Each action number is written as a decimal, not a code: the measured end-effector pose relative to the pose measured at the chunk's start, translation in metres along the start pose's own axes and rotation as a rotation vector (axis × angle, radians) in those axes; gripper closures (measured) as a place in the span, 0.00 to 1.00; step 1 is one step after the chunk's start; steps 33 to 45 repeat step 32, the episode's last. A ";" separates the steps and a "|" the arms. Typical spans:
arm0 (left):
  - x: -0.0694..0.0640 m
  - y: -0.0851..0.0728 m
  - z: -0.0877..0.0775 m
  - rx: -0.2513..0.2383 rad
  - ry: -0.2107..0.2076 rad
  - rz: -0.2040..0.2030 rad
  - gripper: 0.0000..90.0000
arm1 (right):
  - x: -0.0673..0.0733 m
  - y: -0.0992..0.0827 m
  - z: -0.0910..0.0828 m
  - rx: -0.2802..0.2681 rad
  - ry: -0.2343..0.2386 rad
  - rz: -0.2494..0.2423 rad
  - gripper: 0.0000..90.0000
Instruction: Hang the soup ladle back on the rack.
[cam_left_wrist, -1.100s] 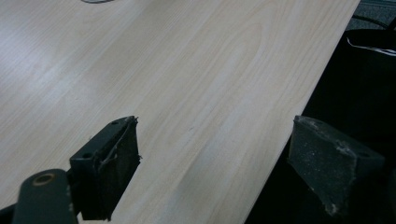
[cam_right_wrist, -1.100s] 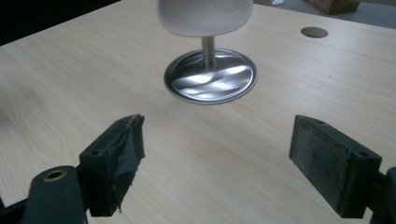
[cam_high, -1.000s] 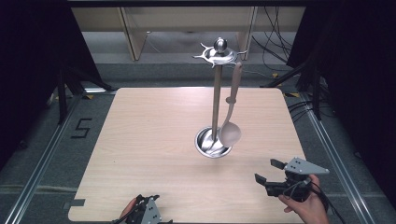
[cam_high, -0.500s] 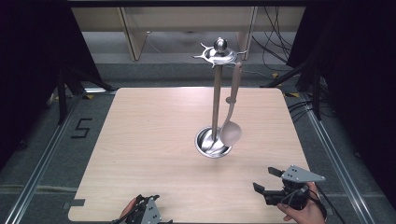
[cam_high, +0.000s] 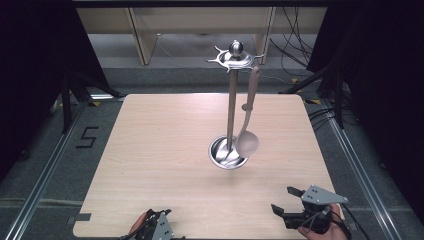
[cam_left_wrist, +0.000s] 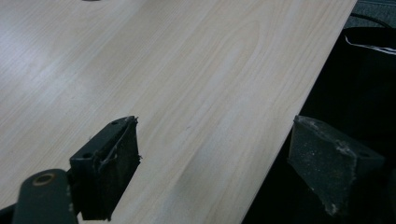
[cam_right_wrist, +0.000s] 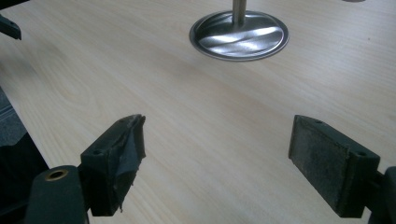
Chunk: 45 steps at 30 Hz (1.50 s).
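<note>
A steel utensil stand (cam_high: 231, 105) rises from a round base (cam_high: 227, 152) near the middle of the wooden table (cam_high: 150, 150). From its top hooks hangs a grey ladle (cam_high: 247, 140), its bowl just above the base. My right gripper (cam_high: 281, 199) is open near the table's front right edge, a hand behind it. In the right gripper view its jaws (cam_right_wrist: 217, 135) stand wide apart with nothing between them, and the stand's base (cam_right_wrist: 239, 35) lies ahead. My left gripper (cam_high: 156, 226) sits at the front edge. Its jaws (cam_left_wrist: 215, 140) are open over the table's edge.
Wooden shelving (cam_high: 200, 30) stands beyond the table's far edge, with cables (cam_high: 295, 40) on the floor at the back right. Metal rails (cam_high: 50, 165) run along both sides of the table. A "5" mark (cam_high: 86, 137) is on the floor at left.
My right gripper has drawn back toward the table's near edge, still open. The left gripper, the stand and the ladle have not moved.
</note>
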<state>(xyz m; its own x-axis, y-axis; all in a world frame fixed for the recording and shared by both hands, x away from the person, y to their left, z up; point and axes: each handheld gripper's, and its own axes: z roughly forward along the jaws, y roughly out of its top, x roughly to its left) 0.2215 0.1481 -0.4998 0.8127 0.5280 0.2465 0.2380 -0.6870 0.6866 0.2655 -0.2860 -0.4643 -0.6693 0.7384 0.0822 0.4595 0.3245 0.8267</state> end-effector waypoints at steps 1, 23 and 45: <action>0.000 0.000 0.000 0.000 -0.003 -0.004 0.17 | 0.000 -0.002 0.000 -0.004 0.006 -0.013 0.21; -0.002 0.000 0.001 -0.004 -0.015 -0.013 0.17 | 0.010 -0.022 -0.003 0.073 -0.038 -0.076 0.22; -0.001 0.000 0.000 -0.002 -0.003 -0.005 0.17 | 0.009 -0.025 -0.002 0.071 -0.033 -0.068 0.22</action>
